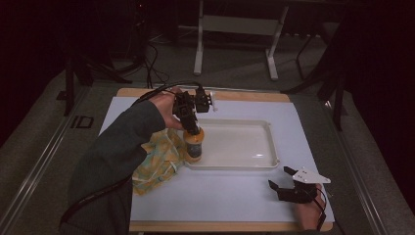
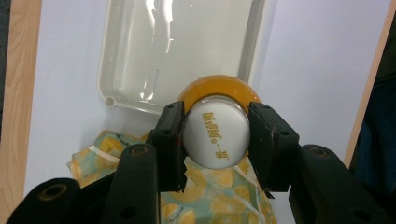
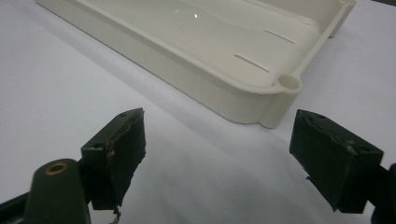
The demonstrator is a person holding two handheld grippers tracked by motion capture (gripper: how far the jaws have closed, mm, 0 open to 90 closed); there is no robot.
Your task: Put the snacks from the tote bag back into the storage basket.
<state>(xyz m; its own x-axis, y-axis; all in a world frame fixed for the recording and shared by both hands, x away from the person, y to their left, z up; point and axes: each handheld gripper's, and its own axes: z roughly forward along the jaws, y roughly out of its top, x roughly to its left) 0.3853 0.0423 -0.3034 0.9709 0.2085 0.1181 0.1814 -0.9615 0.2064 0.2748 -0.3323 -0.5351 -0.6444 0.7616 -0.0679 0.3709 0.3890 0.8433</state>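
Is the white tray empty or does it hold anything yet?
Empty as far as shown: the tray has a bare floor. The left gripper grips the bottle's cap at its left edge; whether the bottle stands inside, cannot tell.

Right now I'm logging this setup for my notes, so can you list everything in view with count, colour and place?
Tray: one, white, centre of the table, nothing lying in it.
Bottle: one, orange with a white cap, at the tray's left end, held by the cap.
Cloth: one, pale green with a yellow lemon print, crumpled left of the tray.
Mat: one, white, covering the table top.
Table: one, light wood, edges showing round the mat.
Left gripper: black, fingers shut on the bottle's cap.
Right gripper: black, open, resting near the tray's right front corner.
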